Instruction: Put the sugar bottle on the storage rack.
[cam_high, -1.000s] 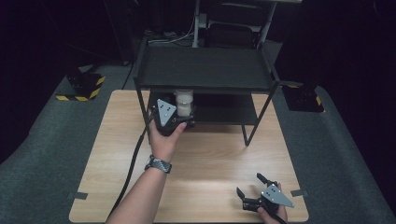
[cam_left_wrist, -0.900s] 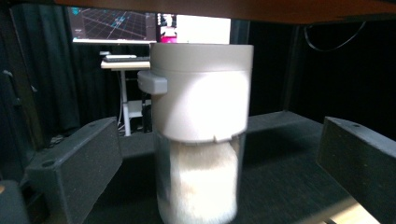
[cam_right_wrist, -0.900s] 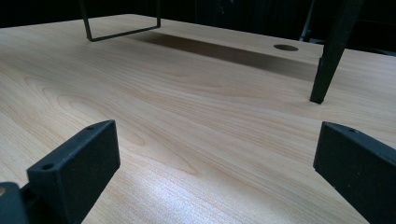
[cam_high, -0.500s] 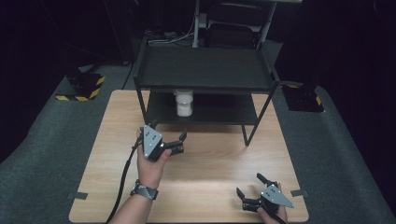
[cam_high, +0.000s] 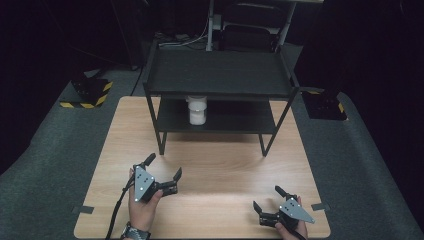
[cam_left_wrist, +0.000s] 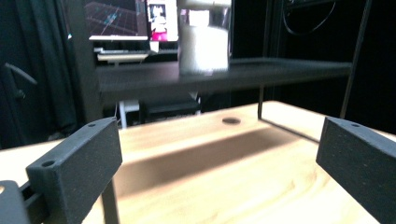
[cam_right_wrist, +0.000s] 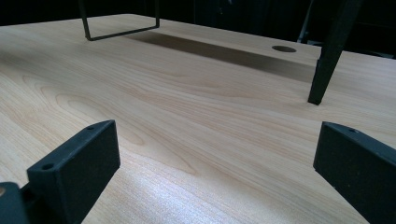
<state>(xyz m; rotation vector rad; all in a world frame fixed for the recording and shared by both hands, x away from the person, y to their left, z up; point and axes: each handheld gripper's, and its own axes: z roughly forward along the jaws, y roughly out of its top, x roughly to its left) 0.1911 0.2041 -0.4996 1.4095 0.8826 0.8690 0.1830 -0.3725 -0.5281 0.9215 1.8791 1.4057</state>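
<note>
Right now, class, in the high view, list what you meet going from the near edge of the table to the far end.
Right gripper → left gripper → jar on the lower shelf → top shelf of the rack.

The jar (cam_left_wrist: 204, 37) is blurred, its lid cropped.
</note>
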